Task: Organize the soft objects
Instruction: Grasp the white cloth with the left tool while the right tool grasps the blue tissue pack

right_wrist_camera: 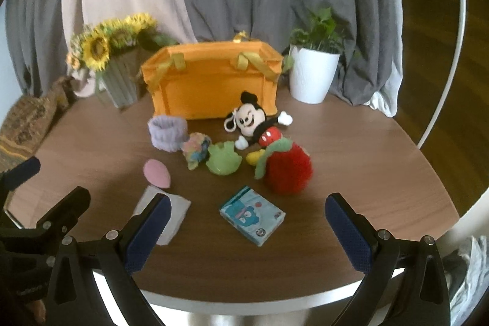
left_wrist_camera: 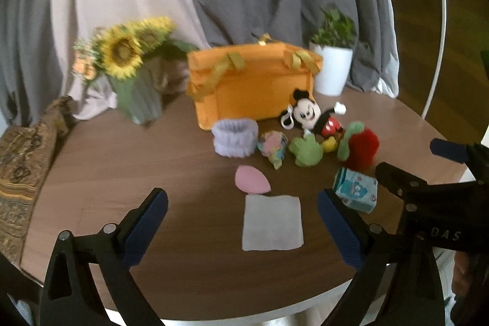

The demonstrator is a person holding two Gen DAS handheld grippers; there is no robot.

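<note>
I have both tools spread wide and empty above the near edge of the table [left_wrist_camera: 91, 173]. The left gripper [left_wrist_camera: 243, 231] frames the flat grey cloth [left_wrist_camera: 272, 222], which lies dead ahead at twelve o'clock between its fingers, square to them. The right gripper [right_wrist_camera: 246, 231] frames the blue tissue pack [right_wrist_camera: 253, 214] the same way, though the pack's long axis runs skewed toward about four o'clock. So each arm has its own nearest piece, and I judge neither needs to cross over.

Farther off at twelve sits the orange fabric box [right_wrist_camera: 211, 84], open at the top, where I take the soft things to belong. In front of it are strung the lilac knitted band [right_wrist_camera: 166, 132], a pastel fluffy bundle [right_wrist_camera: 195, 152], a green sponge [right_wrist_camera: 223, 161], the mouse doll [right_wrist_camera: 259, 127] and a red pompom [right_wrist_camera: 288, 170]; the pink egg sponge [left_wrist_camera: 251, 180] lies just beyond the cloth.

My left view shows the cloth whole; the right view half hides it behind its own finger, yet shows the pack's printed face clearly.
</note>
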